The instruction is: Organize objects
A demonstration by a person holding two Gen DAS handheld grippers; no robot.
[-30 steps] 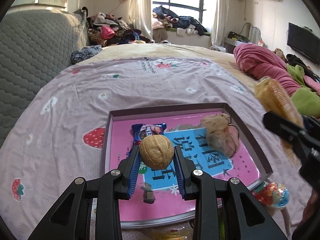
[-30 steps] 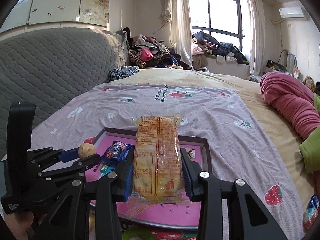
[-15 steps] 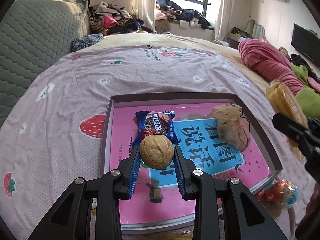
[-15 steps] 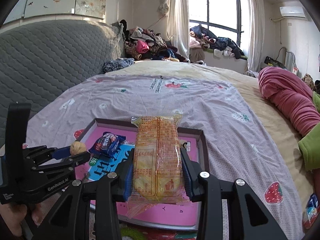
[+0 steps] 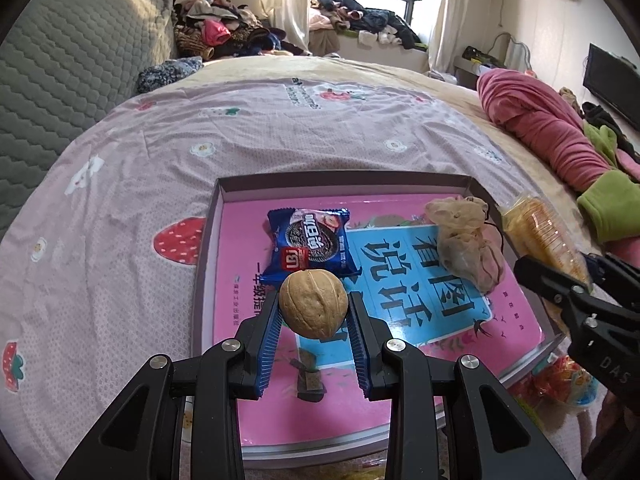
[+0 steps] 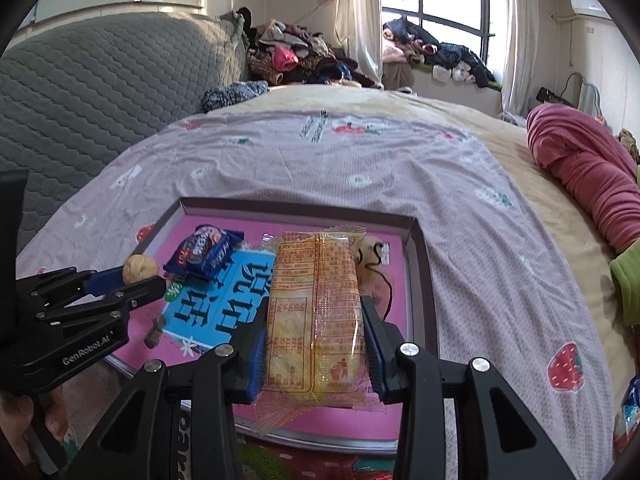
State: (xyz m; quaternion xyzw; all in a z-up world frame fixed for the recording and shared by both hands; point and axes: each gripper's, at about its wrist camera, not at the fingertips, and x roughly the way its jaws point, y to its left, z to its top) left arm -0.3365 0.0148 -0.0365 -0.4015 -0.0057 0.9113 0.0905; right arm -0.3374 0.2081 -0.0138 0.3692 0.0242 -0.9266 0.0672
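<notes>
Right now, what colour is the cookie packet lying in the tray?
Blue cookie packet, red corner label; clearest from the left wrist.

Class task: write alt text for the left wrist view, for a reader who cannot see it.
The left gripper holds a walnut above a pink-lined tray on a bed. In the tray lie a blue cookie packet and a small mesh pouch; at the right edge, the right gripper holds a yellow snack pack.

Tray (image 5: 208, 240): on the bedsheet (image 5: 120, 200)
Cookie packet (image 5: 310, 244): in tray, left
Tied bag (image 5: 466, 246): in tray, right of cookie packet
</notes>
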